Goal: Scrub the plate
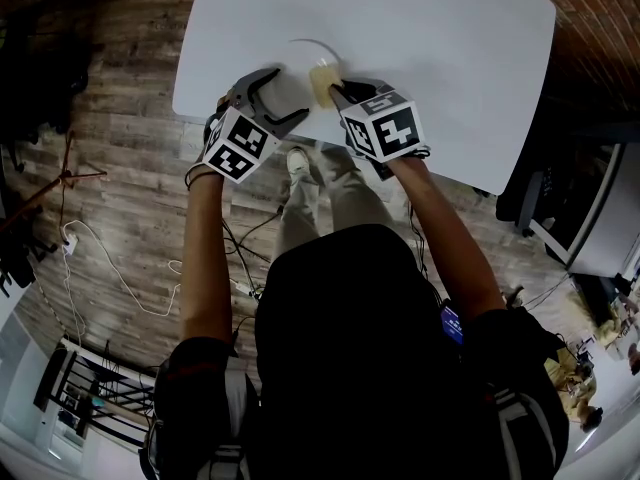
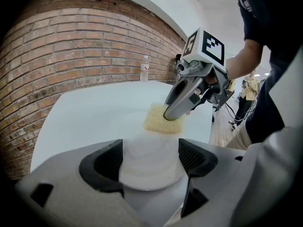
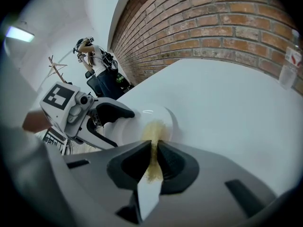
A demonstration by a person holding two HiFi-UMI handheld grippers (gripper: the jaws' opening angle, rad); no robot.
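Note:
A small white plate [image 1: 298, 56] lies near the front edge of the white table [image 1: 430, 48]. My left gripper [image 1: 288, 96] is shut on the plate [image 2: 149, 167], with one jaw on each side of its rim. In my right gripper [image 1: 335, 90] a yellow sponge [image 1: 323, 76] is clamped and pressed against the far part of the plate. In the left gripper view the sponge [image 2: 158, 121] sits under the right gripper [image 2: 173, 115]. In the right gripper view the sponge [image 3: 152, 131] runs between the shut jaws of the right gripper [image 3: 152, 162] onto the plate [image 3: 135, 124], beside the left gripper [image 3: 118, 124].
A clear water bottle [image 2: 145, 69] stands at the table's far end against a brick wall [image 2: 71, 56]. The table's front edge [image 1: 250, 123] is just below the grippers, with wooden floor [image 1: 120, 168] and cables beyond. Another person [image 3: 97, 56] stands far off.

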